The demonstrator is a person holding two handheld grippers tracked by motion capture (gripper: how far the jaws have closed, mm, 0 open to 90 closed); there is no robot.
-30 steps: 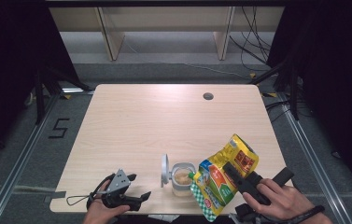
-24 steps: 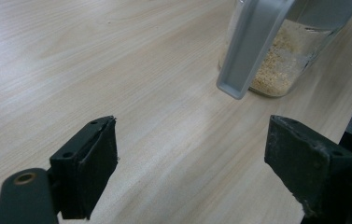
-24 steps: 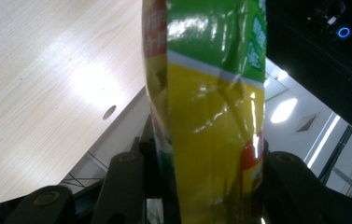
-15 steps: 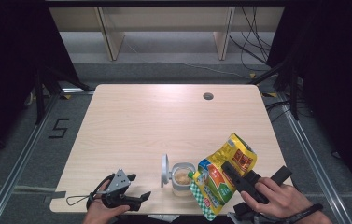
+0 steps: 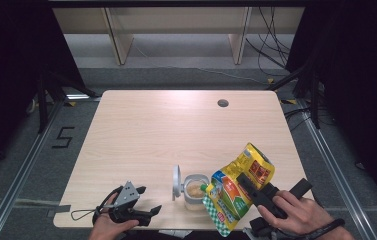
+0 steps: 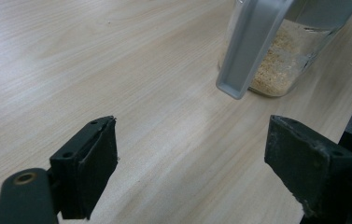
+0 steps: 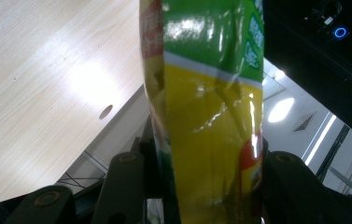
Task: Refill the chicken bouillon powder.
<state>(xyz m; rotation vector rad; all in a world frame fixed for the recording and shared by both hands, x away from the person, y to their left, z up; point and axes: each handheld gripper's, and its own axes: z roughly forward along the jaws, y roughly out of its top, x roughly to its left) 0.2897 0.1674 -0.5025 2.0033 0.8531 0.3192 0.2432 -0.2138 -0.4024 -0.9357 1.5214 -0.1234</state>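
A clear jar (image 5: pixel 194 192) with beige granules inside stands near the table's front edge, its grey hinged lid (image 5: pixel 176 182) flipped up on its left side. A yellow and green snack bag (image 5: pixel 236 187) is tipped with its lower end over the jar's mouth. My right gripper (image 5: pixel 248 182) is shut on that bag (image 7: pixel 206 116), whose glossy foil stands between the jaws. My left gripper (image 5: pixel 147 201) rests open on the table at the front left, a short way left of the jar (image 6: pixel 281 60) and its lid (image 6: pixel 250 46).
The light wooden table (image 5: pixel 176 130) has a round cable hole (image 5: pixel 222 103) at the back right. Pale shelf legs stand on the grey floor beyond the far edge, with black cables at the right. A "5" is marked on the floor at the left.
The bag has shifted only slightly in my right gripper, staying tipped over the jar. My left gripper has not moved.
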